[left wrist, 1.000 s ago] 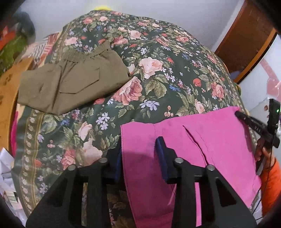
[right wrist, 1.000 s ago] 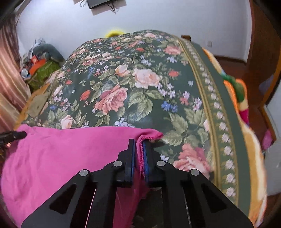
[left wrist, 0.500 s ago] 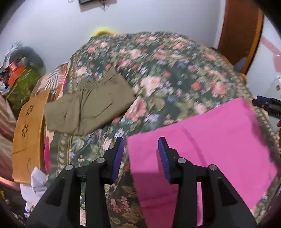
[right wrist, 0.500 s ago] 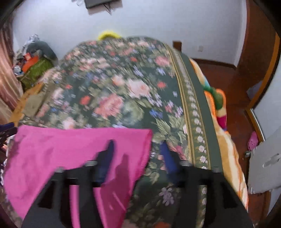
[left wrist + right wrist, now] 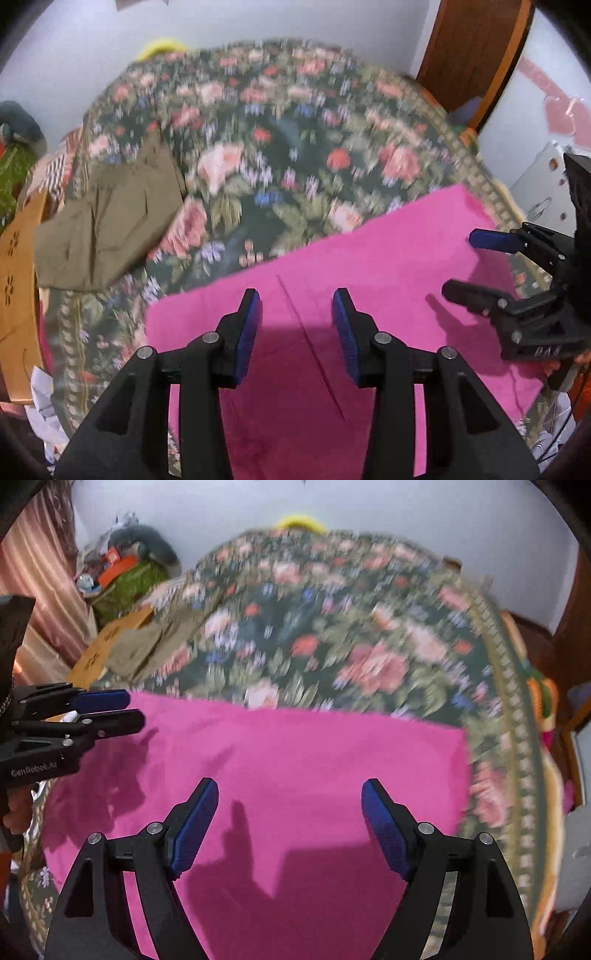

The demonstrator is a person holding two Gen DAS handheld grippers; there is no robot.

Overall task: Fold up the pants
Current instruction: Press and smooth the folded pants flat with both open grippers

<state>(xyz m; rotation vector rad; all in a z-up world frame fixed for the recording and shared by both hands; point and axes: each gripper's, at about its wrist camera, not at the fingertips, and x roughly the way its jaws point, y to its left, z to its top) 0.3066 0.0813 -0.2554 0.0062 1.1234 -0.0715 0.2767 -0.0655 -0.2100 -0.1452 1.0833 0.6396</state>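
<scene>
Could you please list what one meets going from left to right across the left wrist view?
Light wooden board → folded olive-green pants → left gripper over the flat pink pants → right gripper.

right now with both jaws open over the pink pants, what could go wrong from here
1. The pink pants lie near the bed's edge, where the floral bedspread drops away; a careless pull could slide them off.
2. The left gripper and right gripper hover close together, jaws open, so they might collide when regrasping.
3. Both views are motion-blurred; a fast pinch could grab the bedspread along with the pants, or wrinkle the fold.
</scene>
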